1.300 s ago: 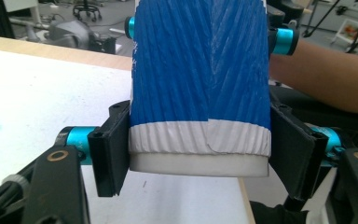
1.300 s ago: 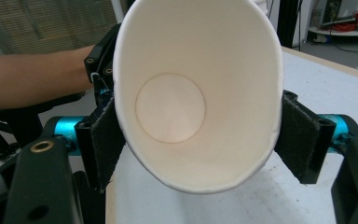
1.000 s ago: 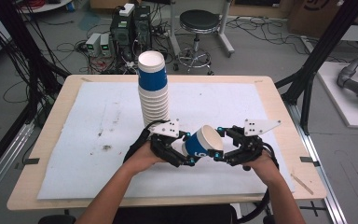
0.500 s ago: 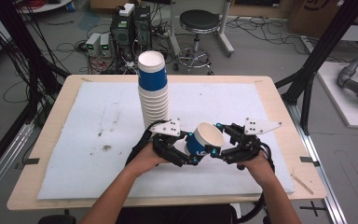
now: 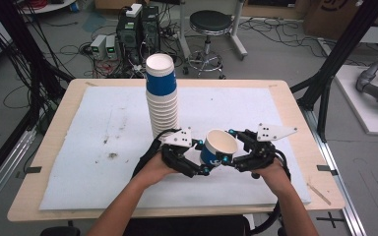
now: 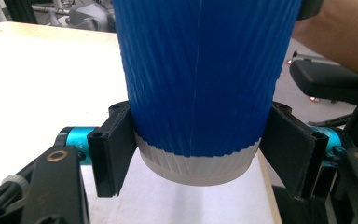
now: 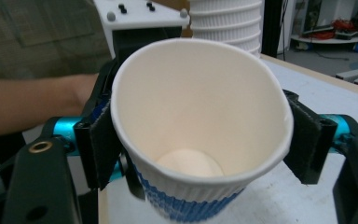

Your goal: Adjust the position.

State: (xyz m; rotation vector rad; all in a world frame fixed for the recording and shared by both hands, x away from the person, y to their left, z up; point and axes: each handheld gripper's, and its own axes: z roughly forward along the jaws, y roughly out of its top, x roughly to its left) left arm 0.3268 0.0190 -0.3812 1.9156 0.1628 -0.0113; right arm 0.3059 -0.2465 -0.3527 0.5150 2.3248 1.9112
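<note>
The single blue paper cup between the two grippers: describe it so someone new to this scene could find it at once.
On the white mat covering the wooden table, a tall stack of cups stands upside down. Just in front of it, the single cup sits between the left gripper and right gripper. Unlike the stack, it is alone, its white inside showing.

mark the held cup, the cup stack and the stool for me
held cup (image 5: 219,147), high view, on its blue side wall just under the rim.
cup stack (image 5: 161,83), high view, on the blue top cup.
stool (image 5: 211,20), high view, on the black round seat.
</note>
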